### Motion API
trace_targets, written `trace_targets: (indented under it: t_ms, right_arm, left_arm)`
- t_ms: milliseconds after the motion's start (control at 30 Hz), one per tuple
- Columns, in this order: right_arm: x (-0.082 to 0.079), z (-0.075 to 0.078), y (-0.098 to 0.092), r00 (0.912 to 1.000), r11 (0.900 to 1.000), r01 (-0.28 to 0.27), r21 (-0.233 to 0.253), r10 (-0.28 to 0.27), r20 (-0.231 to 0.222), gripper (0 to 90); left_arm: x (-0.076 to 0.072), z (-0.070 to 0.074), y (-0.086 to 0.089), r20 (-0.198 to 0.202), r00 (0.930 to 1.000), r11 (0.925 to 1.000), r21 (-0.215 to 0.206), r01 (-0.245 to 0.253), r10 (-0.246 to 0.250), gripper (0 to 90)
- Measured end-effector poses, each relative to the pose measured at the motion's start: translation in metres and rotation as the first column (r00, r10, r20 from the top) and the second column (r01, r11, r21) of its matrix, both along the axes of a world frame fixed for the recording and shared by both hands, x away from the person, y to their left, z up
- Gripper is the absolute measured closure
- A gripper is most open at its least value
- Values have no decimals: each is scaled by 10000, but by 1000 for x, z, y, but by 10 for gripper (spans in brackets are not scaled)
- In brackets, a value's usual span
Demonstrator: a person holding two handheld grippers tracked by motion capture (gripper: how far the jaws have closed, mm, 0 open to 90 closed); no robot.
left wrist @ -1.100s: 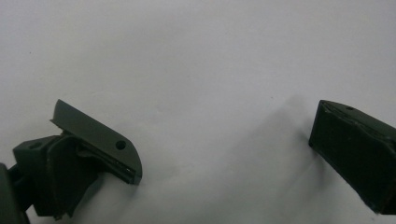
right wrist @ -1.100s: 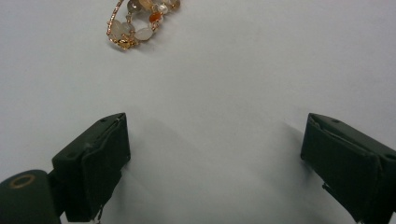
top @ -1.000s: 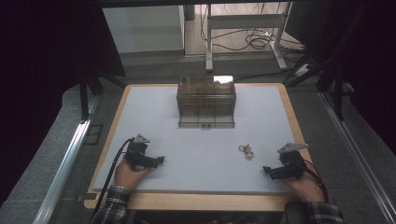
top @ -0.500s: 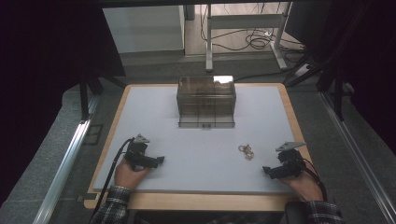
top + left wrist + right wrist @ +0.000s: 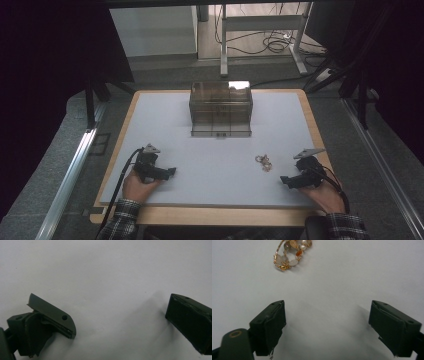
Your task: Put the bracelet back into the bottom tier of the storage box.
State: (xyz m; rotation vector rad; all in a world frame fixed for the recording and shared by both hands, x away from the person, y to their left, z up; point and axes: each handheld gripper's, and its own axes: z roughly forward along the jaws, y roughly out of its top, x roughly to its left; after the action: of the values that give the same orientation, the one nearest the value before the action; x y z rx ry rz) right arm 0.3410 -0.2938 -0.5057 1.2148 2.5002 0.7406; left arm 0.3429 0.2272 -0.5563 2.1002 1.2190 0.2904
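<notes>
With the right gripper (image 5: 327, 327) fingers spread wide and empty, the beaded bracelet (image 5: 292, 252) lies loose on the table (image 5: 200, 150) ahead of the fingertips, left of centre, so a straight advance risks pushing it away or pinching a single strand.

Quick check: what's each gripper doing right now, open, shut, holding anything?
Left gripper: open, holding nothing, over the bare table.
Right gripper: open, holding nothing; the beaded bracelet lies ahead of it.
</notes>
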Motion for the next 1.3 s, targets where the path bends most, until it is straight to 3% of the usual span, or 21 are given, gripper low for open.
trace_targets:
  t_ms: [267,867,1300]
  right_arm:
    - [5,5,9,9994,10000,4,91,-1,-333,231]
    - [22,13,22,9949,9977,-422,-532,371,-935,323]
    - [41,19,37,9866,9903,-928,-1034,774,-1439,425]
  left_arm:
    - [0,0,0,7,10000,10000,1,-1,1,0]
    - [0,0,0,15,10000,10000,5,2,-2,0]
    - [0,0,0,24,10000,10000,-12,-2,2,0]
